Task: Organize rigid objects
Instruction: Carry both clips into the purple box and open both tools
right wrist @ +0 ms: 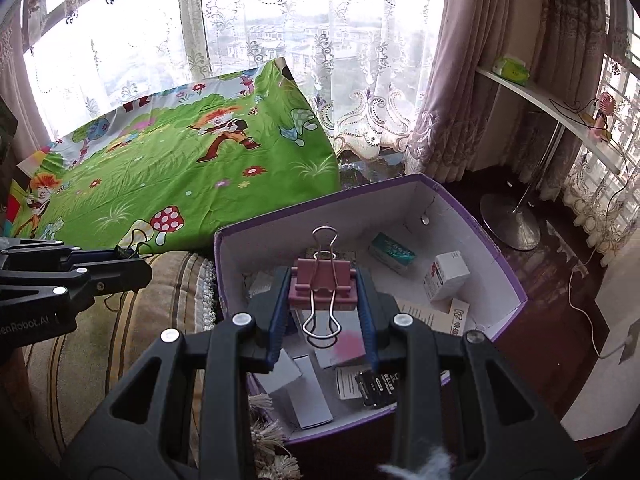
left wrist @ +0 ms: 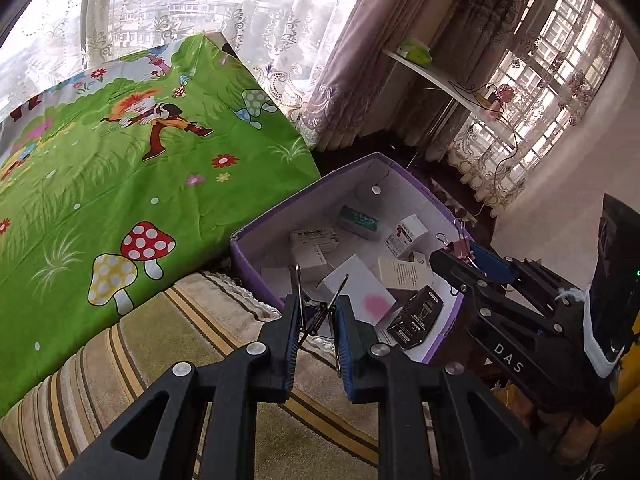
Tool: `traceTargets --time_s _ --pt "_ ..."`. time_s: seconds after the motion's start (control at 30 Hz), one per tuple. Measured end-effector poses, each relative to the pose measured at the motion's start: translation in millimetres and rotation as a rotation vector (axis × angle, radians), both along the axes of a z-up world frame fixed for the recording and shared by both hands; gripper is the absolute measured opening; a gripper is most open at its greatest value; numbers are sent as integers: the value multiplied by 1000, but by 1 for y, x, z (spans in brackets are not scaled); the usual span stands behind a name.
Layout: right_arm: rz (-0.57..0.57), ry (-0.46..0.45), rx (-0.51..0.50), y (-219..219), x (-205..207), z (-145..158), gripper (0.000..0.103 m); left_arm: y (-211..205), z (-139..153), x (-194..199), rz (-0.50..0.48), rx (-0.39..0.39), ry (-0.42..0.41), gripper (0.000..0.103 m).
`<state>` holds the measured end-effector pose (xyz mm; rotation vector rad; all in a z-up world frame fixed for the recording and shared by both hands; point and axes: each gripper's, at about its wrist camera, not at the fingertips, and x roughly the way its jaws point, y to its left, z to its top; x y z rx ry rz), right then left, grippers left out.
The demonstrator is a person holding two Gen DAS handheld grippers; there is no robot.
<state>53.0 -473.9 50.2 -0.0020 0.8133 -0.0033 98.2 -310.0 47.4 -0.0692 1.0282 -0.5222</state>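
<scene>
Read "DAS" on right gripper [left wrist: 456, 260] clamping pink binder clip [right wrist: 323, 285]; left gripper [left wrist: 318, 320] pinched black binder clip [left wrist: 316, 312] near purple box [right wrist: 496, 224].

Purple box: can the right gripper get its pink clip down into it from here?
Probably yes. The right gripper holds the pink binder clip right above the open purple box; nothing is in the way, and only small cartons lie loose inside.

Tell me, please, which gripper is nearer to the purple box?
Right. The right gripper, holding a pink binder clip, is over the purple box; the left gripper sits beside its near-left rim.
</scene>
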Motion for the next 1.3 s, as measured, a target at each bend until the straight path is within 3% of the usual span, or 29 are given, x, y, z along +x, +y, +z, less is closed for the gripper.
traceTargets --time_s 0.13,0.2,0.27,0.33,0.37,0.43,0.6,0.77,0.9,1.3 --pt "-48 0 -11 -16 0 -1 36 -16 -10 8 -10 -79 65 24" --pt "-57 -3 -2 -22 -1 1 39 -20 -16 10 -5 -102 104 45" --pt "-56 -2 -4 -24 -2 1 62 -20 -22 9 4 -112 128 56" --pt "-51 -16 -7 -24 -8 3 74 -14 -28 4 19 -140 185 57" --pt "-49 -20 -9 -23 -11 4 75 -11 -31 0 25 -163 217 58" --pt "-43 -21 -12 -22 -16 6 76 -7 -29 -14 32 -167 192 58" --pt "-48 -22 -31 -24 -35 12 79 -12 -21 -30 17 -143 140 79" --pt "-61 -20 -35 -30 -44 12 81 -28 -22 -34 -23 -61 100 89" --pt "-74 -4 -30 -35 -43 7 81 -29 -23 -32 -34 -76 96 99" --pt "-83 23 -24 -37 -41 -3 81 -28 -25 -30 -25 -68 91 99"
